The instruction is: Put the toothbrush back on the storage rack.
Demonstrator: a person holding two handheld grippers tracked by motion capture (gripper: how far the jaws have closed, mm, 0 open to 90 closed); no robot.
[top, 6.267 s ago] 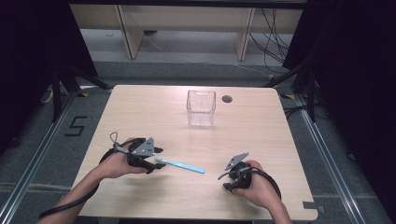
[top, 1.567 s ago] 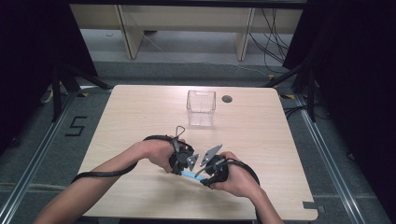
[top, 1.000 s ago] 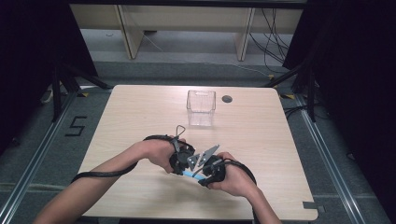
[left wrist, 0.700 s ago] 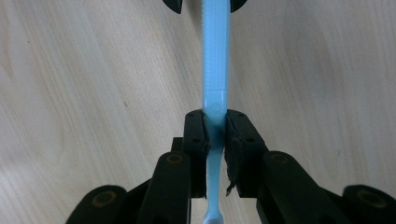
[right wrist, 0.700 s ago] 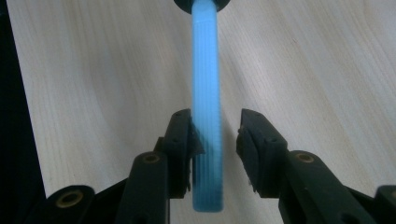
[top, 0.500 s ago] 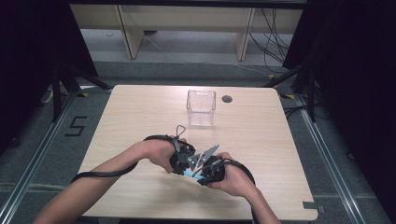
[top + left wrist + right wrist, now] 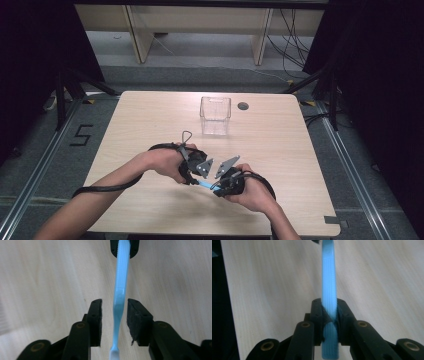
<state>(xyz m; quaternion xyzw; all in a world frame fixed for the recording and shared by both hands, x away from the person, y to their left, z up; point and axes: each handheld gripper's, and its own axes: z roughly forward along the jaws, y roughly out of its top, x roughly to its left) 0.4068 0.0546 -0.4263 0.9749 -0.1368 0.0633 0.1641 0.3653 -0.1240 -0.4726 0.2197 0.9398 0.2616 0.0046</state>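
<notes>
A light blue toothbrush (image 7: 205, 184) hangs a little above the wooden table (image 7: 300, 150), spanning the two grippers near the front edge. My right gripper (image 7: 329, 307) has just been closing and is shut on its ribbed handle (image 7: 329, 277). My left gripper (image 7: 114, 307) has just been opening; its pads (image 7: 96, 315) stand clear on either side of the thin neck (image 7: 117, 312) without touching it. In the left gripper view the right gripper's jaws (image 7: 124, 248) clamp the handle (image 7: 121, 272) farther up. In the high view, left gripper (image 7: 194, 170) and right gripper (image 7: 225, 184) nearly meet.
A clear plastic box (image 7: 215, 116) stands upright at the middle back of the table, with a dark round hole (image 7: 243, 106) in the tabletop beside it. Cables trail from both grippers along the forearms. Bare wood lies to the left and right of the hands.
Several seconds ago the hands were apart, the left one holding the toothbrush. They have come together at the front middle. In the last second neither hand has visibly shifted.
</notes>
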